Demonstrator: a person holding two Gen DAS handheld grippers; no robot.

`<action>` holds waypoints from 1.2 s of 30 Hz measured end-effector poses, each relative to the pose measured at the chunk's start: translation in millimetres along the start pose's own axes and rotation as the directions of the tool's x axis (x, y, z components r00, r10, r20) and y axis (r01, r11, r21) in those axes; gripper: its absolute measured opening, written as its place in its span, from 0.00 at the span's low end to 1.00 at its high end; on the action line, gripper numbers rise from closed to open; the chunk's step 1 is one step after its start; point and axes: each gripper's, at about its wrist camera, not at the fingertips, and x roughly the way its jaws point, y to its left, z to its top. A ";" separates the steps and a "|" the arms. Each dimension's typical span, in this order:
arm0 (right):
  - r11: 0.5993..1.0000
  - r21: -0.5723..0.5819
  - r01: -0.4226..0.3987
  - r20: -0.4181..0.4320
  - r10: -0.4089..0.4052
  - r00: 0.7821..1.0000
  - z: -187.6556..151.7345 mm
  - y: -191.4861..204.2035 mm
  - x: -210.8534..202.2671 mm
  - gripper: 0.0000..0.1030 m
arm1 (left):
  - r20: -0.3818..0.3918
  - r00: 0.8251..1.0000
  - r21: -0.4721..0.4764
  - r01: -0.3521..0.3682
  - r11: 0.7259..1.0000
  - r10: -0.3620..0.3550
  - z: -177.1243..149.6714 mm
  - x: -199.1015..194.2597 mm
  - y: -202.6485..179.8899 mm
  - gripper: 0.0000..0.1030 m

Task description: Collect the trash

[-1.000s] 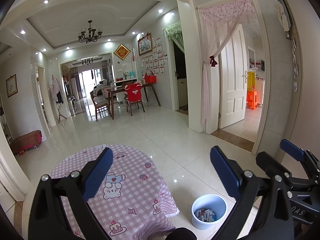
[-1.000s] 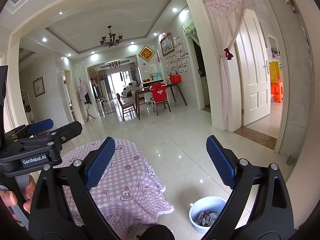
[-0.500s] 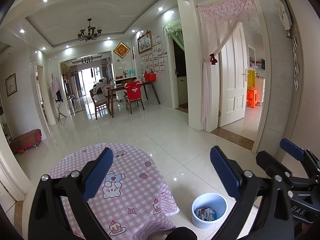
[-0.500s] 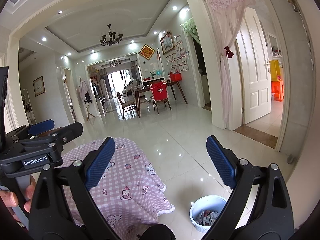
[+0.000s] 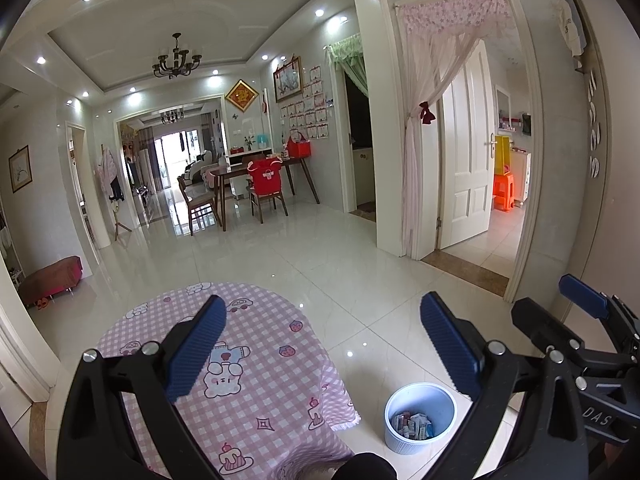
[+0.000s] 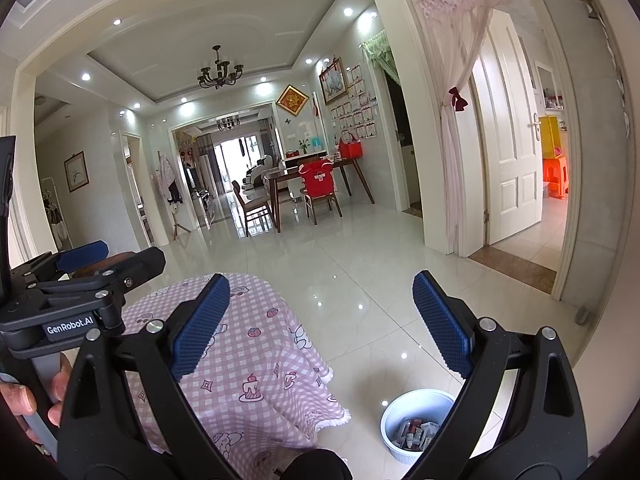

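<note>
A pale blue trash bin [image 5: 420, 416] stands on the tiled floor right of a round table, with several wrappers [image 5: 412, 426] inside; it also shows in the right wrist view [image 6: 416, 420]. The table [image 5: 240, 364] carries a pink checked cloth with cartoon prints and no loose trash shows on it. My left gripper [image 5: 320, 340] is open and empty, held high above the table edge. My right gripper [image 6: 320, 328] is open and empty, held level beside it. The right gripper shows at the right of the left wrist view [image 5: 580, 340], the left gripper at the left of the right wrist view [image 6: 60, 288].
Glossy white tile floor [image 5: 320, 272] stretches ahead to a dining table with chairs [image 5: 256, 184]. A doorway with a pink curtain and white door [image 5: 464, 152] is on the right. A low red bench [image 5: 52, 276] sits at the left wall.
Almost nothing has changed; both grippers stay open, and the views drift very slightly.
</note>
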 end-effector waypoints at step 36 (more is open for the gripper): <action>1.000 0.005 0.018 -0.043 -0.018 0.999 -32.4 34.3 19.9 0.88 | -0.038 0.999 -0.001 0.037 0.999 -0.037 -3.0 34.4 20.9 0.93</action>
